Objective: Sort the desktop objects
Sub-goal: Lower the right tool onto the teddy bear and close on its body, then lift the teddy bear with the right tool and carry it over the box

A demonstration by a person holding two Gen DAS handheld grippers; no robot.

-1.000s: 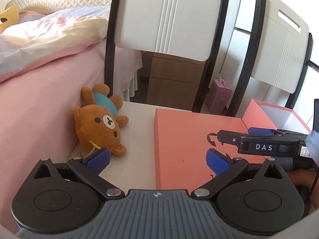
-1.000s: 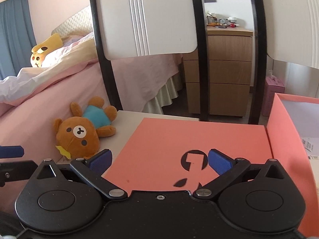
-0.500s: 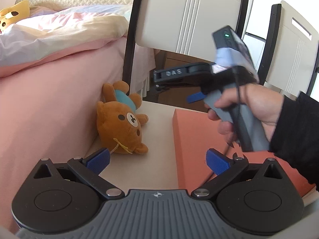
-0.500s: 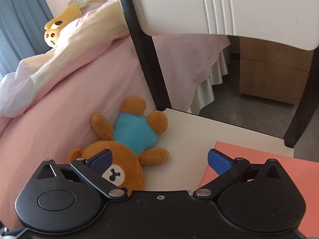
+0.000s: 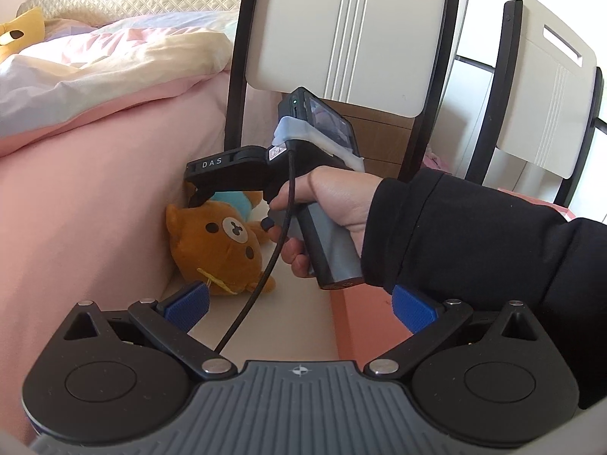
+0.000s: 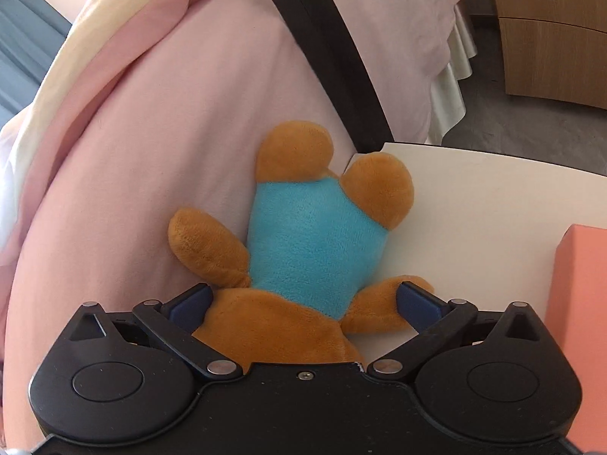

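A brown plush bear [image 5: 222, 248] in a blue shirt lies on the white desk [image 5: 280, 326] against the pink bed. In the right wrist view the bear [image 6: 315, 235] fills the middle. My right gripper [image 6: 303, 303] is open, its blue pads on either side of the bear's neck and arms; it also shows in the left wrist view [image 5: 231, 208], held over the bear. My left gripper [image 5: 299, 303] is open and empty, low over the desk just in front of the bear. A salmon pink box lid [image 5: 360, 337] lies to the right.
The pink bed [image 5: 76, 208] borders the desk on the left. Two white chairs with black frames [image 5: 353, 34] stand behind the desk. A wooden drawer unit [image 6: 554, 30] is at the back. The salmon box edge [image 6: 580, 303] is at the right.
My right gripper has moved left and down from above the salmon lid onto the bear, its open jaws now straddling it. My left gripper has shifted slightly toward the bear.
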